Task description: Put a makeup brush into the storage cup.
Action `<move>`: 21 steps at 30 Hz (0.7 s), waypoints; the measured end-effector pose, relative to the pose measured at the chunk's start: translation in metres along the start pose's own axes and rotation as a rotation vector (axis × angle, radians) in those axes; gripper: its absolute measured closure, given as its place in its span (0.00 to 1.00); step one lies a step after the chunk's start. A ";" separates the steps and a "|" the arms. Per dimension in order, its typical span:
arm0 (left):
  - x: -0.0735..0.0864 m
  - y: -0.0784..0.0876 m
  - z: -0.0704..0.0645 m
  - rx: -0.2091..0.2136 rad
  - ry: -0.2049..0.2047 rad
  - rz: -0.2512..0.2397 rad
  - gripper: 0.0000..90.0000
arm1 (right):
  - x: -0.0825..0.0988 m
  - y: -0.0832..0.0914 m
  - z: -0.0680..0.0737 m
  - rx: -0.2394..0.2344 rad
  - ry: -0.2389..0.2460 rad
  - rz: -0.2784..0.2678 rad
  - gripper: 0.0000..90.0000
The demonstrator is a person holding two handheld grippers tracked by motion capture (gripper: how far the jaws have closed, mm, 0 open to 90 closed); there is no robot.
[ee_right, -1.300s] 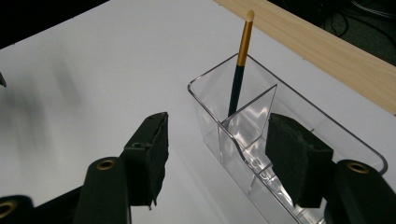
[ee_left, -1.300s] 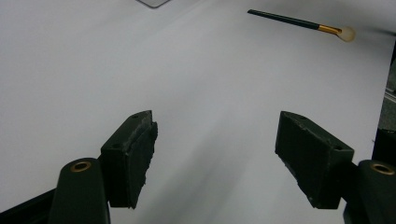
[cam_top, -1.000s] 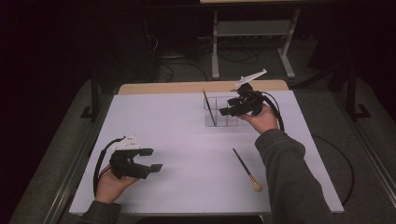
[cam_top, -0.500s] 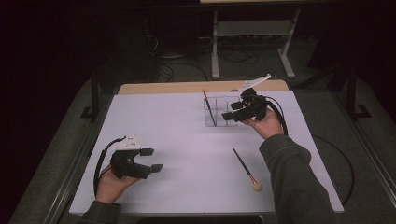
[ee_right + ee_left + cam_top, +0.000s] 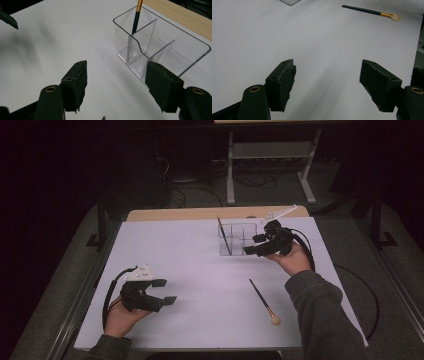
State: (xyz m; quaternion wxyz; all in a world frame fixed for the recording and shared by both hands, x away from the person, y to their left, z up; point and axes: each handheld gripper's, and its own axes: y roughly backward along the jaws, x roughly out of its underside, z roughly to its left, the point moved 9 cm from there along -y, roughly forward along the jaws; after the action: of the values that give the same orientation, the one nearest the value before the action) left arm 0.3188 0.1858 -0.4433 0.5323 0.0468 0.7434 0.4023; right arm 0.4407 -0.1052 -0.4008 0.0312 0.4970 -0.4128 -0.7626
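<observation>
Clear, three-compartment organiser [image 5: 238, 239], one brush [image 5: 224, 236]

In the right gripper view, the brush [image 5: 137, 15] standing in the clear holder [image 5: 160, 50] is cut off by the top edge, so its upper end cannot be seen. In the left gripper view, only a corner of the holder [image 5: 290, 2] shows at the top edge. In the high view, the person's left forearm [image 5: 107, 350] runs off the bottom edge, and the floor beyond the desk [image 5: 200, 265] is too dark to read.
</observation>
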 end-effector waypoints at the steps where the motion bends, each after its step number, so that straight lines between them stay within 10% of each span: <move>1: 0.000 -0.001 0.000 0.000 -0.006 0.003 0.30 | 0.002 0.002 0.000 0.002 -0.006 -0.005 0.37; 21: 0.000 -0.004 -0.003 -0.001 -0.018 0.015 0.30 | 0.029 0.022 0.000 0.023 -0.049 -0.028 0.37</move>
State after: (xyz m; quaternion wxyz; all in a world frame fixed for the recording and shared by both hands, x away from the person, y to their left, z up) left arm 0.3175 0.1818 -0.4455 0.5360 0.0556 0.7380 0.4062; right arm 0.4179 -0.1328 -0.4076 0.0049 0.4841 -0.4152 -0.7702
